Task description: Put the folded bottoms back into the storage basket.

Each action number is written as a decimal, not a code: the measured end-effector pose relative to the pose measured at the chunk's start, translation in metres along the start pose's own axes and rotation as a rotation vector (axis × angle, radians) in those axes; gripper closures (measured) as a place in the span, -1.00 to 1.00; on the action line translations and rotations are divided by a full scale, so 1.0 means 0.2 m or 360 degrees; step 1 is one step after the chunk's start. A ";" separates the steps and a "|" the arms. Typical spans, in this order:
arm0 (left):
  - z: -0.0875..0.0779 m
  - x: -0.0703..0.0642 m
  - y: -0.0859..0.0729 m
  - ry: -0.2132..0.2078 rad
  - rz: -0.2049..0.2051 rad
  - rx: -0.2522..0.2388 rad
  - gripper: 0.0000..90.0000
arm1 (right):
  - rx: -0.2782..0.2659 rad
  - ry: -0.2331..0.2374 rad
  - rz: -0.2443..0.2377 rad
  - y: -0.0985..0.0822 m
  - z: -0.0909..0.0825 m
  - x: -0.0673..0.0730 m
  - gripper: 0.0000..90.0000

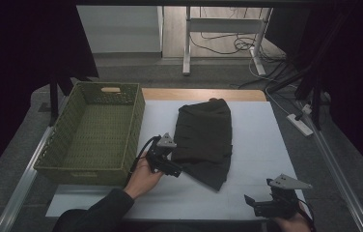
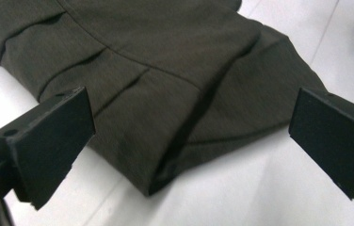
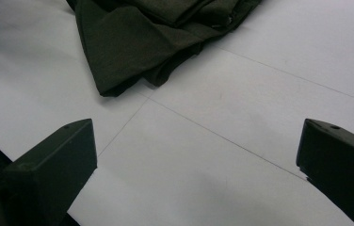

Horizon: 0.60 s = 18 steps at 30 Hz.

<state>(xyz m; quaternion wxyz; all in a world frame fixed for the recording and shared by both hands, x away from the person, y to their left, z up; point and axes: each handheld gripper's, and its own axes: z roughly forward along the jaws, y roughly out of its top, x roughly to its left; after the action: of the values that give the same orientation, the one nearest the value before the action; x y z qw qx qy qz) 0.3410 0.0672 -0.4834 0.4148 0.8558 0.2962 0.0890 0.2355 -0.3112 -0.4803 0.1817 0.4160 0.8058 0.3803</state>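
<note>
Our left tongs (image 1: pixel 166 163) gape at the folded dark garment's (image 1: pixel 204 140) near edge on the tabletop (image 1: pixel 257 145); right tongs (image 1: pixel 261 203) idle open. Pinching perhaps one layer, we'd unfold it.

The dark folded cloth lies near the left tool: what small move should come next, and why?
Probably ease the left tool forward and shut it on the near edge of the dark folded cloth, since its jaws stand open just short of that edge, touching nothing.
</note>
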 end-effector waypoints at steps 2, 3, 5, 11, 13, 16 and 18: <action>0.03 0.02 0.03 0.0006 -0.0004 0.0008 -0.99 | -0.0001 0.0001 -0.0001 0.00 0.00 0.00 -1.00; 0.04 0.03 0.04 0.0011 -0.0003 0.0015 -0.99 | -0.0001 0.0001 0.0000 0.00 0.00 0.00 -1.00; 0.05 0.05 0.06 0.0019 -0.0007 0.0010 -1.00 | 0.0000 0.0002 0.0001 0.00 0.00 0.00 -1.00; 0.10 0.10 0.12 0.0037 -0.0036 0.0011 -1.00 | 0.0000 0.0002 -0.0002 0.00 0.00 0.00 -1.00; 0.11 0.11 0.14 0.0045 -0.0042 0.0009 -1.00 | 0.0000 0.0003 -0.0001 0.00 0.00 0.00 -1.00; 0.13 0.14 0.16 0.0033 -0.0066 0.0002 -1.00 | -0.0001 0.0004 -0.0003 0.00 0.00 0.00 -1.00; 0.13 0.15 0.18 0.0035 -0.0071 0.0004 -1.00 | -0.0001 0.0005 -0.0003 0.00 0.00 0.00 -1.00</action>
<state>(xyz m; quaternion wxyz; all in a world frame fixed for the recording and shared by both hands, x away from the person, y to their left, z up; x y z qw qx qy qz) 0.3919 0.0498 -0.4760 0.4124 0.8484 0.3197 0.0889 0.2355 -0.3114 -0.4803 0.1809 0.4145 0.8065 0.3809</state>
